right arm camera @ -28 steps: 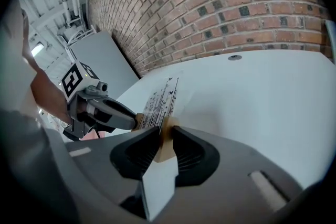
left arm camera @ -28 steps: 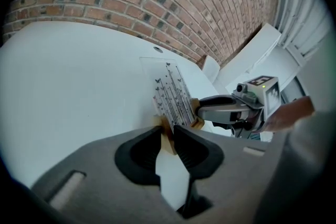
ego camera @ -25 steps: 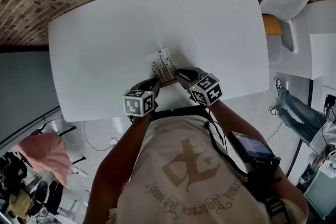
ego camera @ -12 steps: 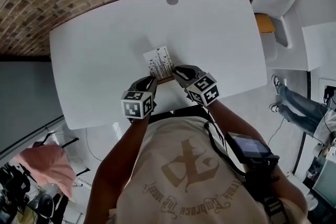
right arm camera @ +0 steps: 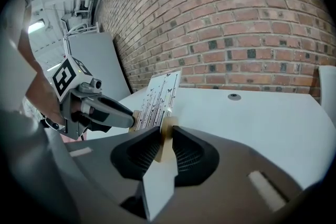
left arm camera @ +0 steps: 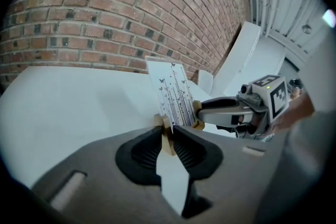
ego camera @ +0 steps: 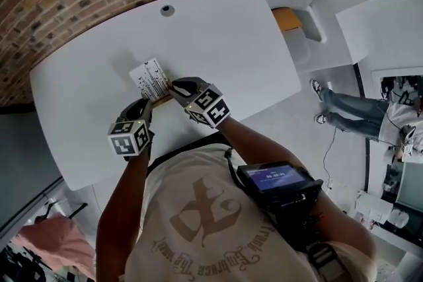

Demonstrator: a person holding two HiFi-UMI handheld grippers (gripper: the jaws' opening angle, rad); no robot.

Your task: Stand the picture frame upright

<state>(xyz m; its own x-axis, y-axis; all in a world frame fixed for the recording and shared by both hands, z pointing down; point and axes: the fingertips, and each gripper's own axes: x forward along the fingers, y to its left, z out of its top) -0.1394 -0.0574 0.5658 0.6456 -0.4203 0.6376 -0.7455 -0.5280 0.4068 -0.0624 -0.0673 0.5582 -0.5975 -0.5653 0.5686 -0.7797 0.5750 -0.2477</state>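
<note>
Pinching the picture frame (ego camera: 153, 78) by its wooden bottom edge, I had my left gripper (ego camera: 147, 104) on one lower corner and my right gripper (ego camera: 174, 85) on the other. My left jaws had just been closing slightly on the wood. Both pairs stood narrowly apart, pads pressed against it. The frame sat over the white table (ego camera: 231, 36), near my side, its butterfly print tilted upward.

The left gripper (ego camera: 143, 105) and right gripper (ego camera: 174, 85) are rising together, tipping the picture frame (ego camera: 152, 78) steeper off the table (ego camera: 231, 43). The left jaws have just been closing on the frame's wooden bottom edge.
</note>
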